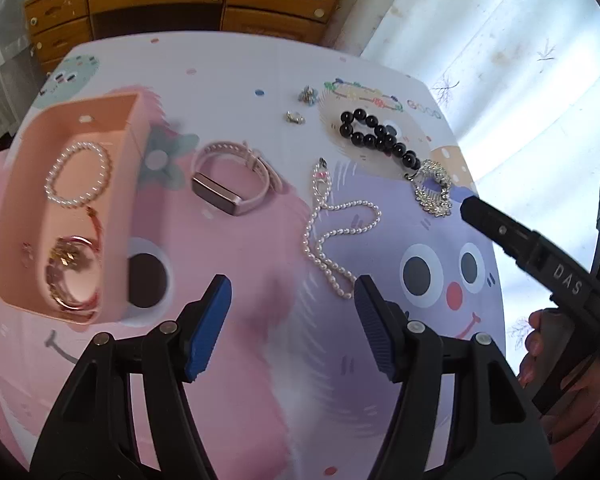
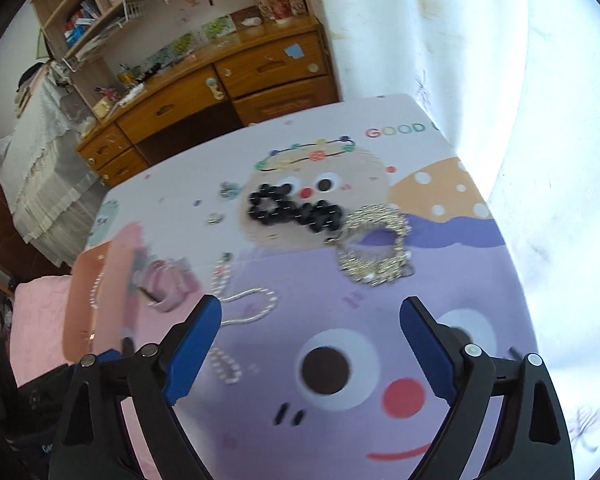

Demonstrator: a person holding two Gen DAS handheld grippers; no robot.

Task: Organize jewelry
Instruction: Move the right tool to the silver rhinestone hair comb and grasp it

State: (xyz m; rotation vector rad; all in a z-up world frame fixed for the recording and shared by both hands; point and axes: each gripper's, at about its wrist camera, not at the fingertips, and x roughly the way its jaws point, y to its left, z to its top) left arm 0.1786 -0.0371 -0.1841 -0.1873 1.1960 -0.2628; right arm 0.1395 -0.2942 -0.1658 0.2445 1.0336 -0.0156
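Observation:
A pink box at the left holds a pearl bracelet and gold bangles. On the table lie a pink watch, a pearl necklace, a black bead bracelet and a silver rhinestone piece. My left gripper is open and empty, above the mat just short of the necklace. My right gripper is open and empty, short of the silver piece and black beads. The right gripper's finger also reaches in from the right of the left wrist view.
Two small earrings or charms lie at the far side of the table. The cartoon mat covers the table. A wooden dresser stands behind, and a curtain hangs at the right.

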